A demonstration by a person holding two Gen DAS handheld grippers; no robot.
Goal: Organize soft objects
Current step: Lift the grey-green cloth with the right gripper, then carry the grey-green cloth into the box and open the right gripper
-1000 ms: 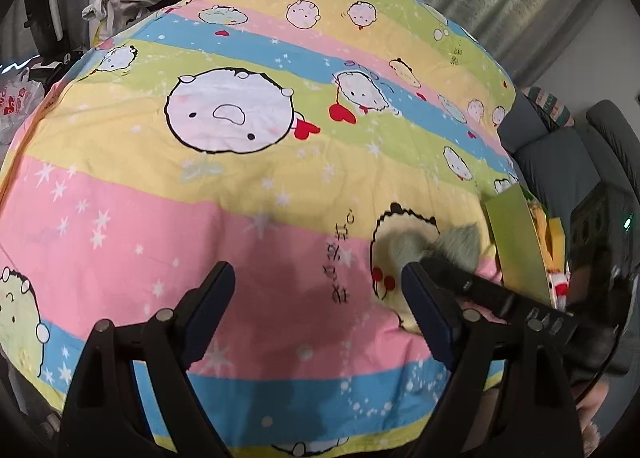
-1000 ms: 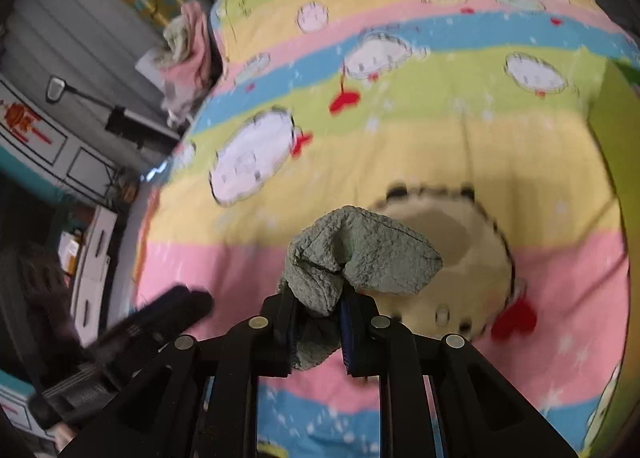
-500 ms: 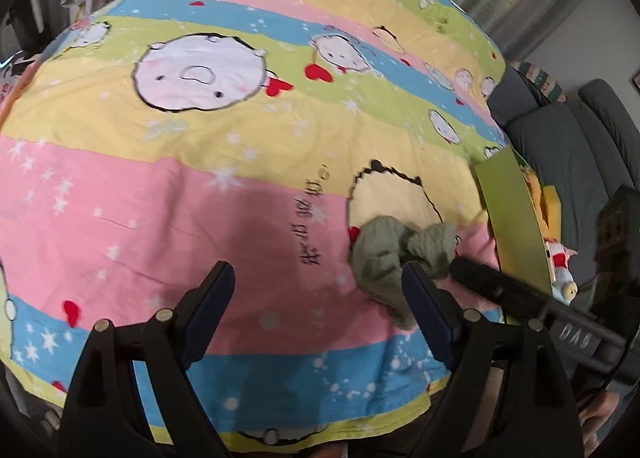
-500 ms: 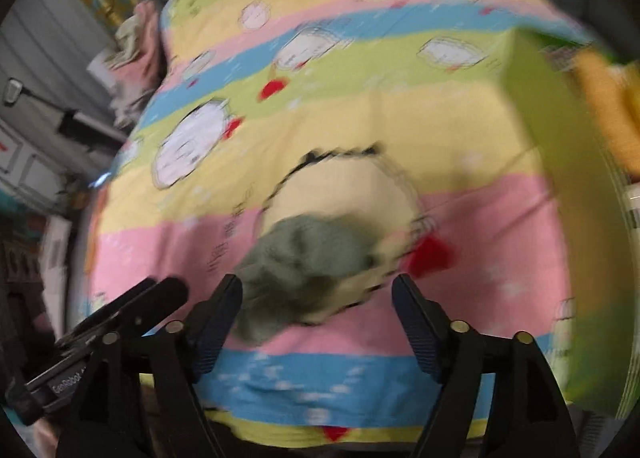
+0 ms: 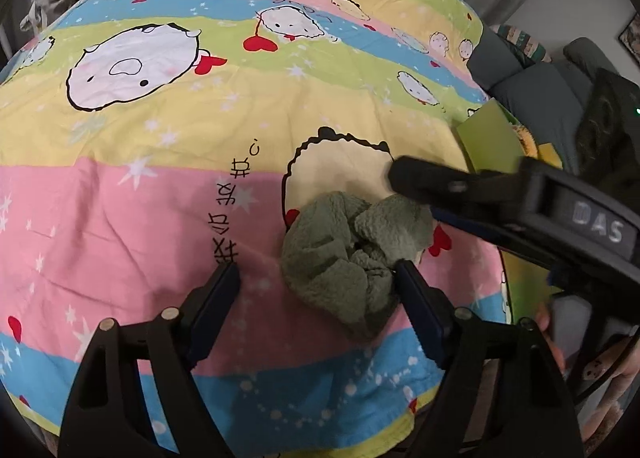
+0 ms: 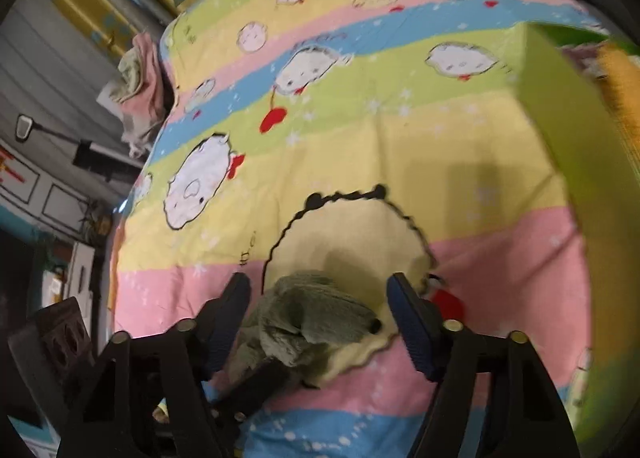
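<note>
A crumpled grey-green fleece cloth lies on the striped cartoon bedspread, over a cream cartoon face. My left gripper is open and empty, its right finger touching the cloth's near edge. My right gripper is open and empty just above the same cloth; it also shows in the left wrist view reaching in from the right.
A lime-green box with yellow plush inside stands at the bed's right edge; it also shows in the left wrist view. Pink and grey clothes are piled at the far left corner. A dark sofa sits beyond the bed.
My right gripper has opened and let go of the green cloth, which now lies on the bedspread. My left gripper has moved closer to the cloth.
</note>
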